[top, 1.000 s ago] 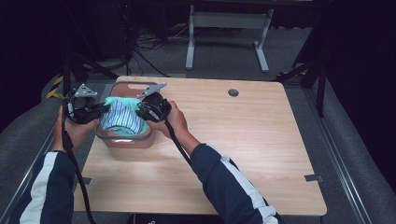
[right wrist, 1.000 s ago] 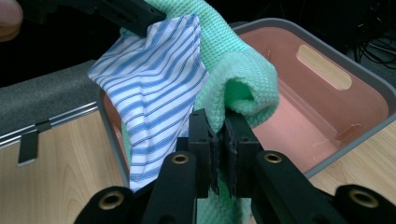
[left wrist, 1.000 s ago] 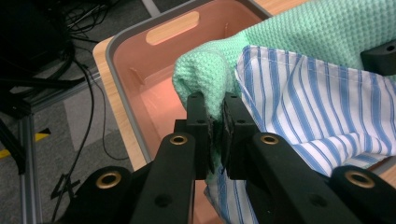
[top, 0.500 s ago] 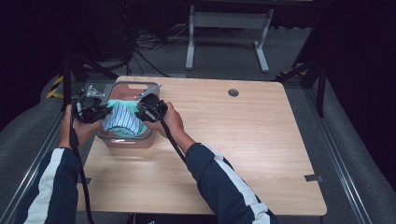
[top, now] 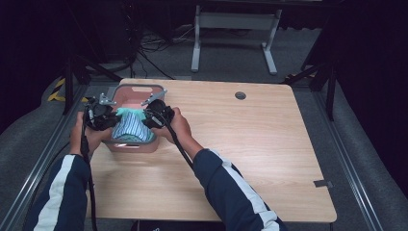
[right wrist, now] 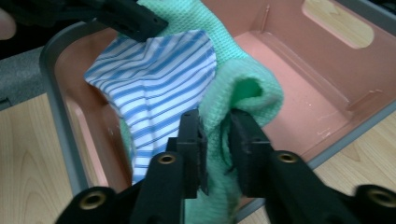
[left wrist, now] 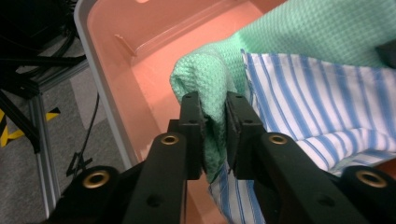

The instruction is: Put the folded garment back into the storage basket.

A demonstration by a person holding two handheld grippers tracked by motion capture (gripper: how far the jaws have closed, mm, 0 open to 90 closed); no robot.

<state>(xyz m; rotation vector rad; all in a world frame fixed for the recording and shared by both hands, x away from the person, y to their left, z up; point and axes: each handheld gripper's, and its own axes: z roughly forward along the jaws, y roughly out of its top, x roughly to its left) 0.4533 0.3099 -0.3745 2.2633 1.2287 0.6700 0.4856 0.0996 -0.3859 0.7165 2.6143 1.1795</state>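
Over the pink basket (top: 126, 144) at left of centre in the high view, both grippers held 1 folded bundle: green waffle towel (left wrist: 205, 88) wrapped round a blue-striped cloth (top: 131, 128). Left gripper (left wrist: 215, 116) and right gripper (right wrist: 218, 135) had just been opening, jaws slightly parted with green fabric between them. Judged step: releasing the bundle into the basket. Next: open wider, lift both clear without snagging the cloth.
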